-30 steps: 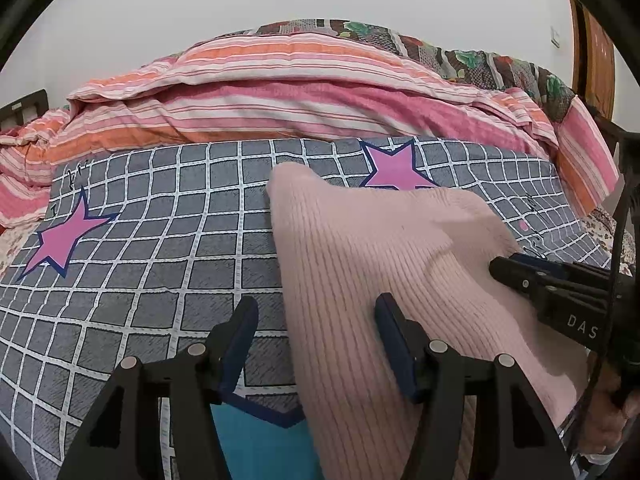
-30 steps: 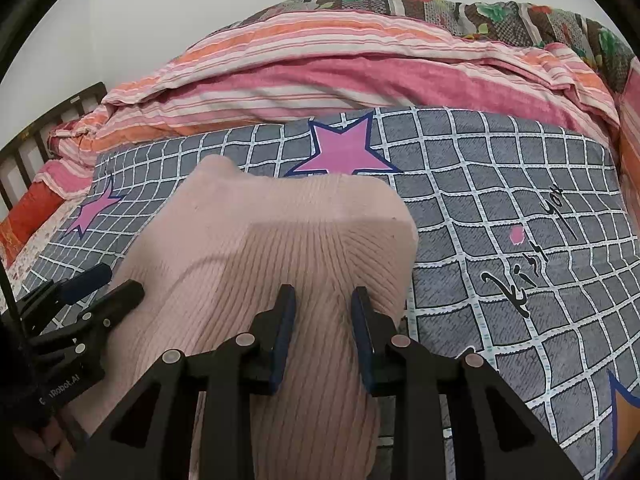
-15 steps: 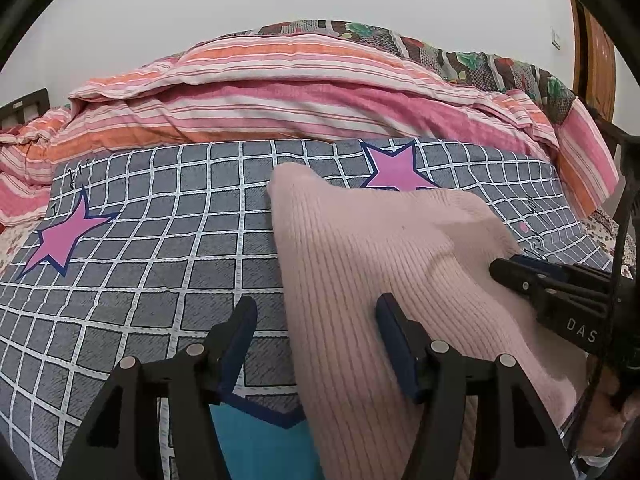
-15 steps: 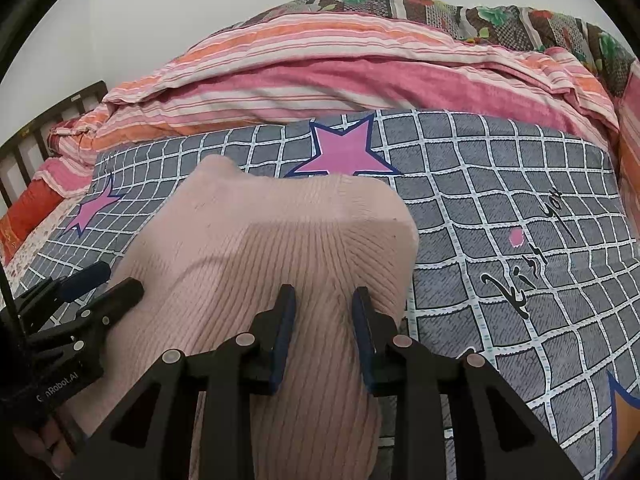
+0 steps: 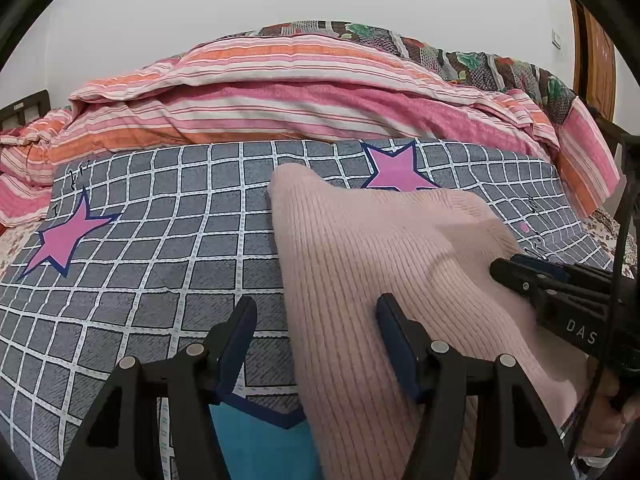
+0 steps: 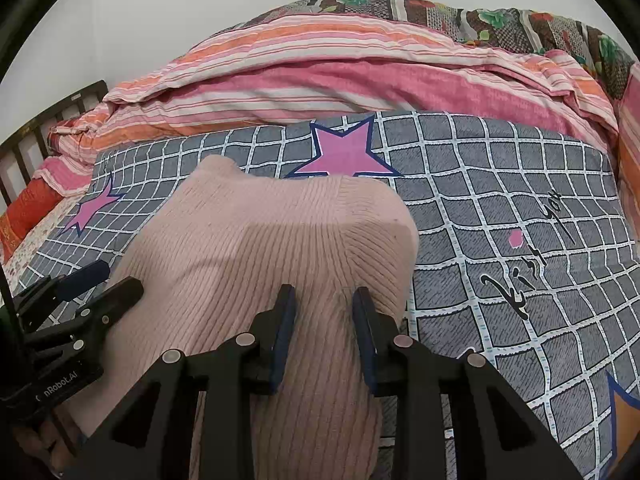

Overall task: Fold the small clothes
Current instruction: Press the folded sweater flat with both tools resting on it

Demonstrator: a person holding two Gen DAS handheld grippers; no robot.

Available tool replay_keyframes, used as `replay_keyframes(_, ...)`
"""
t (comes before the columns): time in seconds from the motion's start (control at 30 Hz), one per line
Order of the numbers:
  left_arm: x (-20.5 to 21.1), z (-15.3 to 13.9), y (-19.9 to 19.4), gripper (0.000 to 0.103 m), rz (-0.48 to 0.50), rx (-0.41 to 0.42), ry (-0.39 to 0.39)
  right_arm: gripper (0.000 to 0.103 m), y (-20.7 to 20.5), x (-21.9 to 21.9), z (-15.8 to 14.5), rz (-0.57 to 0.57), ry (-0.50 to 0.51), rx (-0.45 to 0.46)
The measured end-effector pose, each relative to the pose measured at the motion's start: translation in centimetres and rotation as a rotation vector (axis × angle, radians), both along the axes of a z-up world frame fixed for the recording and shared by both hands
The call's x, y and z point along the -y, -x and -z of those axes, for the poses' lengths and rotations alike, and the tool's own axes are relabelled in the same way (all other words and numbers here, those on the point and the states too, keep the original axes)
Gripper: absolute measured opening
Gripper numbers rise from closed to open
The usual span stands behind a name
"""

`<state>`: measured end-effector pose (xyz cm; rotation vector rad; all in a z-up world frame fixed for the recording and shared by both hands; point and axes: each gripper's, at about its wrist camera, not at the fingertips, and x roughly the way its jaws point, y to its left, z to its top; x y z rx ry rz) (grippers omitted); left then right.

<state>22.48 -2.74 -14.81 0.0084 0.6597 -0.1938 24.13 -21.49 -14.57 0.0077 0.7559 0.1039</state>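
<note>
A pale pink ribbed knit garment (image 5: 380,264) lies on the grey checked bedsheet (image 5: 160,248); it also fills the middle of the right wrist view (image 6: 272,248). My left gripper (image 5: 316,320) is open, straddling the garment's left edge, one finger on the sheet and one over the knit. My right gripper (image 6: 324,304) is part-closed with a bunch of the knit between its fingers. Each gripper shows at the side of the other's view, the right one (image 5: 560,296) and the left one (image 6: 76,300).
A rolled pink and orange striped quilt (image 5: 280,96) lies across the back of the bed, with a floral blanket (image 6: 500,20) behind it. A dark wooden bed frame (image 6: 36,136) stands far left. Pink star prints (image 5: 60,236) mark the sheet. A wooden door (image 5: 596,60) stands right.
</note>
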Motion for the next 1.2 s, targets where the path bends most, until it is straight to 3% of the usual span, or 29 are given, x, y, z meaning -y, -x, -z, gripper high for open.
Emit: replay_keyframes(1.2,-0.06,-0.01,0.07,0.061,-0.003,0.006,-0.006,0.029,0.20,-0.04,-0.04,0.000,0.001,0.003)
